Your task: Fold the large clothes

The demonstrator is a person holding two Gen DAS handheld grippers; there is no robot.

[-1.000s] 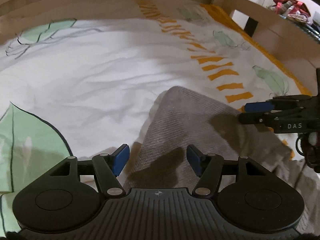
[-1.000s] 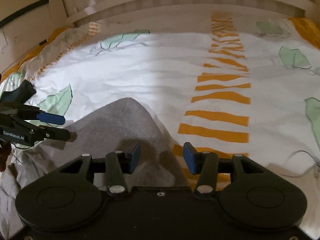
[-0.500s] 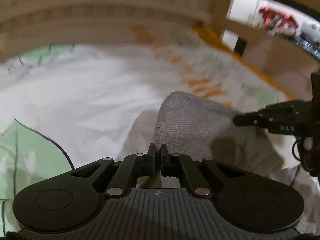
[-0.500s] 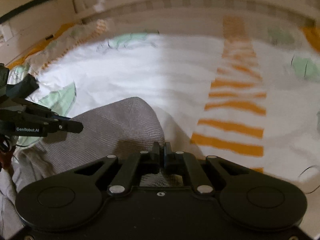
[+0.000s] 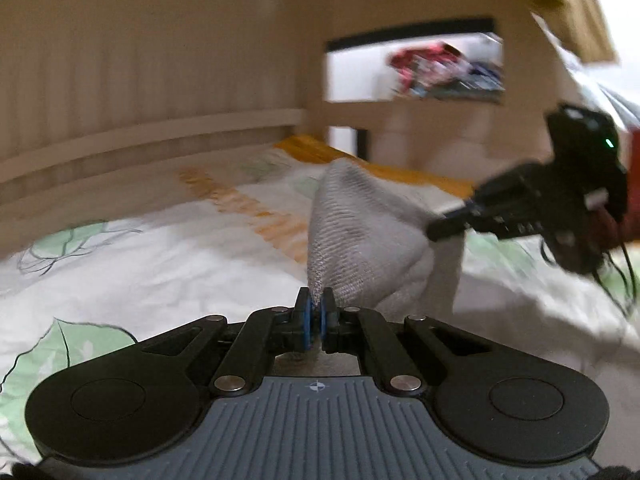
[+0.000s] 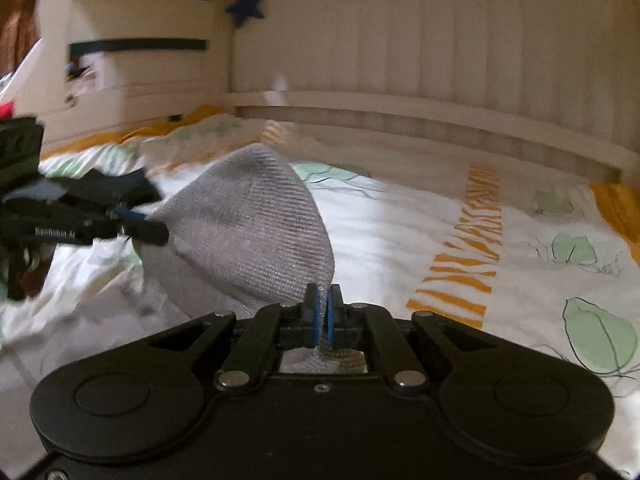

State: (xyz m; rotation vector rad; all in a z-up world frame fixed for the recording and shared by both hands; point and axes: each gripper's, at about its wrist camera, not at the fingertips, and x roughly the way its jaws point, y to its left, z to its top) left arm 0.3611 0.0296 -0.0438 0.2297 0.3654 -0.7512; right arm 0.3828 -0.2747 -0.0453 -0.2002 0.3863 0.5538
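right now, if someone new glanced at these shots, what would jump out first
The grey knit garment, pulled up off the bed into a taut peak, dominates the middle of both views. Each end is pinched: the left gripper and right gripper are both shut on it. Beneath lies a white bedsheet printed with green leaves and orange stripes.

The left gripper [image 5: 316, 314] sits at the bottom centre of its own view, its blue pads [image 5: 306, 320] pressed nearly together with a thin fold of grey cloth [image 5: 352, 232] pinched between them. The right gripper [image 6: 322, 316] takes the same pose in its view, pads [image 6: 316, 314] clamped on cloth too. Each also shows in the other's view: the right one enters from the right edge of the left view, tips pointing left and slightly down; the left one reaches in from the left edge of the right view, blurred, tips at the cloth's edge.
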